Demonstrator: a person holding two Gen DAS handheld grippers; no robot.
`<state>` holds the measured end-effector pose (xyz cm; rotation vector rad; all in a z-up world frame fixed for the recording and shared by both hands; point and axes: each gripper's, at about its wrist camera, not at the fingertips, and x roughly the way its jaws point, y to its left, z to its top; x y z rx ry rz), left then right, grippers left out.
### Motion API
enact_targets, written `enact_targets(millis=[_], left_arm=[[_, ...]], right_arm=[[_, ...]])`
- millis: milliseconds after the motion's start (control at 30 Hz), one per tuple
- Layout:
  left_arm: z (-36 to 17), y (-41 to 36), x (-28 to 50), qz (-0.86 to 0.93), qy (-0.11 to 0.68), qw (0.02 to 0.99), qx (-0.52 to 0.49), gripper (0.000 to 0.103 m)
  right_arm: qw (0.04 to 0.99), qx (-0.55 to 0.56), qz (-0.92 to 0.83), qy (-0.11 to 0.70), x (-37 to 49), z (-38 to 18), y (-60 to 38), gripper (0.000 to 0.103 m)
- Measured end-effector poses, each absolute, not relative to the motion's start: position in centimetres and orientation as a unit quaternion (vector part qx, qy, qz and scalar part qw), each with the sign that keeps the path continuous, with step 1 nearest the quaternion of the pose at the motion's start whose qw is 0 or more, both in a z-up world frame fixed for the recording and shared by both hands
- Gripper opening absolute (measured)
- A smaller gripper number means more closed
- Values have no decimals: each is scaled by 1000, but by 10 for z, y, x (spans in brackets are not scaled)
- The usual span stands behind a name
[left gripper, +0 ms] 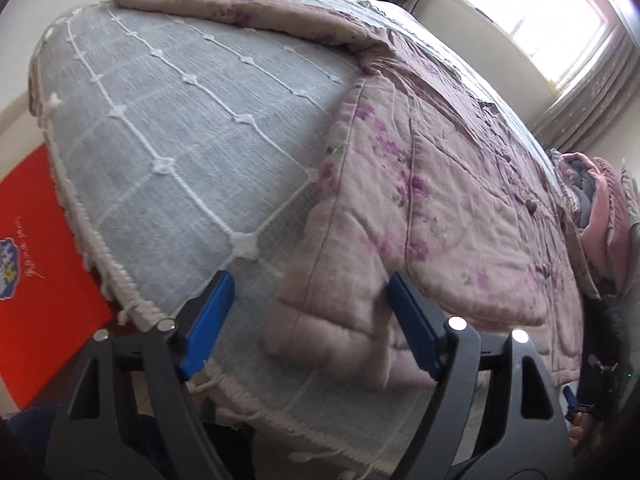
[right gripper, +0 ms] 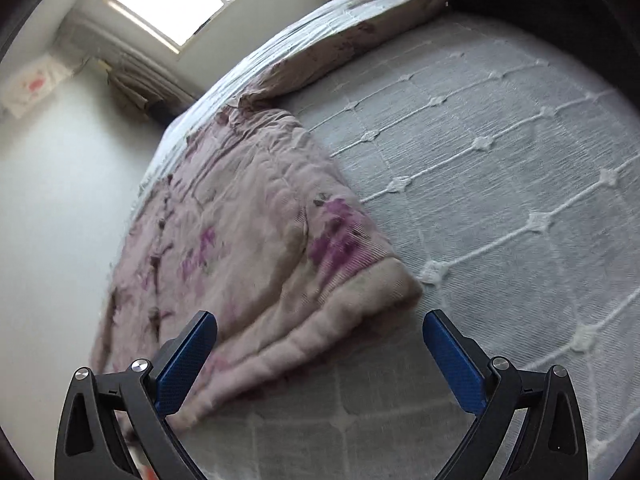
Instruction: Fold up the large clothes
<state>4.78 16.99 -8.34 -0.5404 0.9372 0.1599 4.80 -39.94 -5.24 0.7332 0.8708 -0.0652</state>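
Note:
A large quilted pink garment with purple flowers (left gripper: 432, 200) lies spread on a bed with a grey-blue cover (left gripper: 180, 120). One long sleeve (left gripper: 248, 12) stretches toward the far left corner. My left gripper (left gripper: 308, 284) is open, its blue pads on either side of the garment's near hem corner (left gripper: 336, 320), just above it. In the right wrist view the same garment (right gripper: 248, 232) lies on the bed cover (right gripper: 500, 160). My right gripper (right gripper: 320, 320) is open and empty, with the garment's near corner (right gripper: 376, 292) between its fingers.
A red mat (left gripper: 44, 264) lies on the floor left of the bed. A heap of pink and grey bedding (left gripper: 600, 216) sits at the bed's right end. A bright window (left gripper: 536, 16) with curtains is beyond the bed. The wall (right gripper: 60, 200) is close on the left.

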Motion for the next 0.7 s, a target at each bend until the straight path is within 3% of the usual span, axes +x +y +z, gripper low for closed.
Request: enact_targets(millis=[133,300,433,567,600,633,667,700], left_arm=[[-81,158,55,55,438,862,-250,51],[-86,164,58,44,438,854,-275,48],[-90,173,60,32,436,847,-302,52],[-86,167,63,31,441,851,-282,52],[-86,164,63,29,441,855,-273,36],[-86,162,64,19,443,855,-268,30],[-85,161,64,17,442,855,-269,28],[-82,162,61,17,434,857,-277,24]], right_arm=[[823,371,-29,428,66,-66,-401,103],[828,380,-33,411,77,-69,-406,103],[838,368,-59,398,74,-65,-413,86],[838,382,-73,383,69,-67,-421,83],[839,382,-58,382,69,-67,-419,80],[839,383,-42,385,72,-68,-417,62],[835,389,-17,390,73,-69,-414,28],[832,397,-7,388,73,-71,-412,26]])
